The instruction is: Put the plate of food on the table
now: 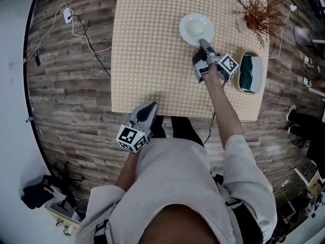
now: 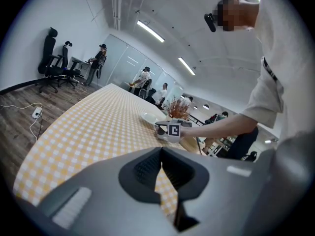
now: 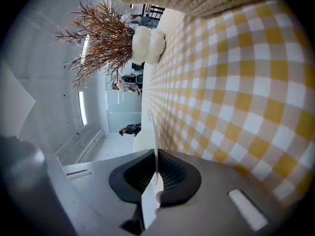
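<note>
A white plate lies at the far right part of the checkered table; I cannot tell whether it rests on the cloth or hovers just over it. My right gripper is shut on its near rim. In the right gripper view the thin white rim runs edge-on between the pads of my right gripper. My left gripper hangs at the table's front edge, shut and empty. From the left gripper view, the plate shows far off across the cloth.
A dried brown plant stands at the table's far right corner. A woven basket with something dark green in it sits right of my right hand. Cables and a power strip lie on the wood floor at left. People stand far back.
</note>
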A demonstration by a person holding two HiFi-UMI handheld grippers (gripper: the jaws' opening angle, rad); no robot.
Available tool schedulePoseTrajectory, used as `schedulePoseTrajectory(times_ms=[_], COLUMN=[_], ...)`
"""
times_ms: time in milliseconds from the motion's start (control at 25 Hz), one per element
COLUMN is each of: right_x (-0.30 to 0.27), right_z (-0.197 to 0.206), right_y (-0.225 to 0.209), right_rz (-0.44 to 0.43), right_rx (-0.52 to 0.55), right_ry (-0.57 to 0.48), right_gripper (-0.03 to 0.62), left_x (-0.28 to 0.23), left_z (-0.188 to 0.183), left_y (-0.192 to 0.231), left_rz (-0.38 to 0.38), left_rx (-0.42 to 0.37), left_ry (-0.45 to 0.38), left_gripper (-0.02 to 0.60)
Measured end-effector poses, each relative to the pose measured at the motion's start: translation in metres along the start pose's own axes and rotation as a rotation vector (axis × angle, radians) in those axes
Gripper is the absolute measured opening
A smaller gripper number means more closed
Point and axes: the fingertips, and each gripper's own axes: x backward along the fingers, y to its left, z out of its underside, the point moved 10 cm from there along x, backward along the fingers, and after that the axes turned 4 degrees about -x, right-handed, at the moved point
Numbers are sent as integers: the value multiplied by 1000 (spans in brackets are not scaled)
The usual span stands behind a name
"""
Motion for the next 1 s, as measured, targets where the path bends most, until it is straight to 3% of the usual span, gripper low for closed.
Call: schedulePoseTrajectory(times_ms=[320,760,880,1000], right_x=[-3,-3,-4,-5], right_z=[2,3,3,3], right_y=[-4,-2,-1,-1], right_rz=[89,118,86,44], right_rx=[-57,-44,-44,-62], right_ry=[-31,-43,-44,-45], right_gripper=[9,11,18,66], left_x=[1,-1,0,0], left_z=[-1,-5,-4,-4], left_y=[4,4,4,3], left_rz=[-5,-1,-1,1], left_rx=[5,5,6,7], left_ry=[-13,-15,-15,-14], left_gripper=[9,9,9,9])
